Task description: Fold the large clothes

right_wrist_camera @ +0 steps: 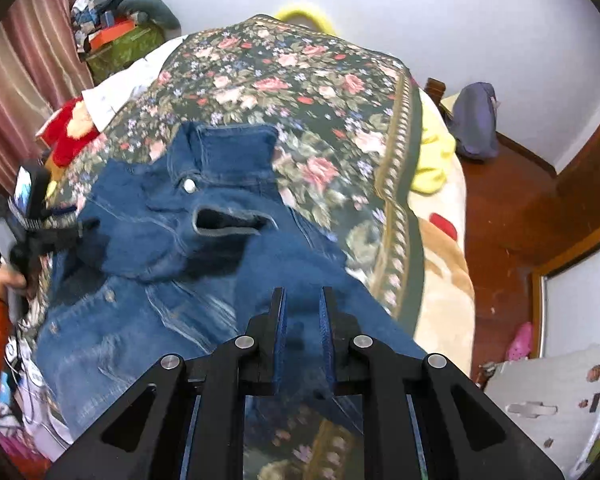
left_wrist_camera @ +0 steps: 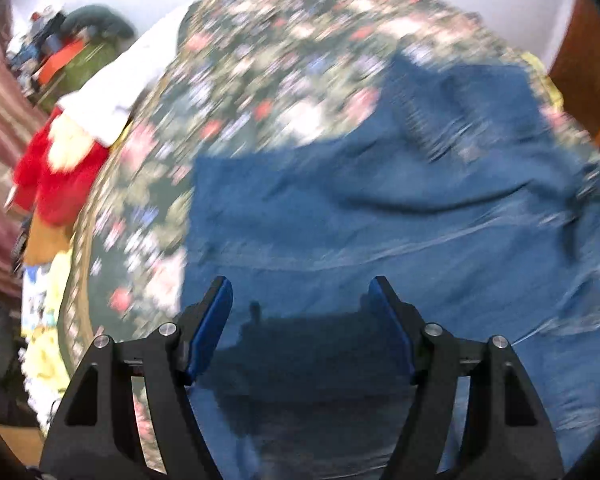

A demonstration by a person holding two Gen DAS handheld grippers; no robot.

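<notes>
A blue denim jacket [right_wrist_camera: 172, 240] lies crumpled on the floral bedspread [right_wrist_camera: 300, 92], collar and a white button toward the far end. My right gripper [right_wrist_camera: 303, 300] is shut on a fold of the jacket's right part and holds it lifted off the bed. In the left wrist view, which is blurred, the jacket [left_wrist_camera: 380, 220] fills the middle and right. My left gripper [left_wrist_camera: 300, 284] is open and empty, its jaws wide apart just above the denim. The left gripper's handle and camera [right_wrist_camera: 28, 216] show at the left edge of the right wrist view, at the jacket's left side.
A red and yellow plush toy [right_wrist_camera: 68, 128] and a white cloth [right_wrist_camera: 124, 88] lie at the bed's left. A yellow blanket [right_wrist_camera: 432, 160] hangs at the right edge. A purple bag [right_wrist_camera: 476, 120] sits on the wooden floor. Curtains [right_wrist_camera: 32, 64] hang left.
</notes>
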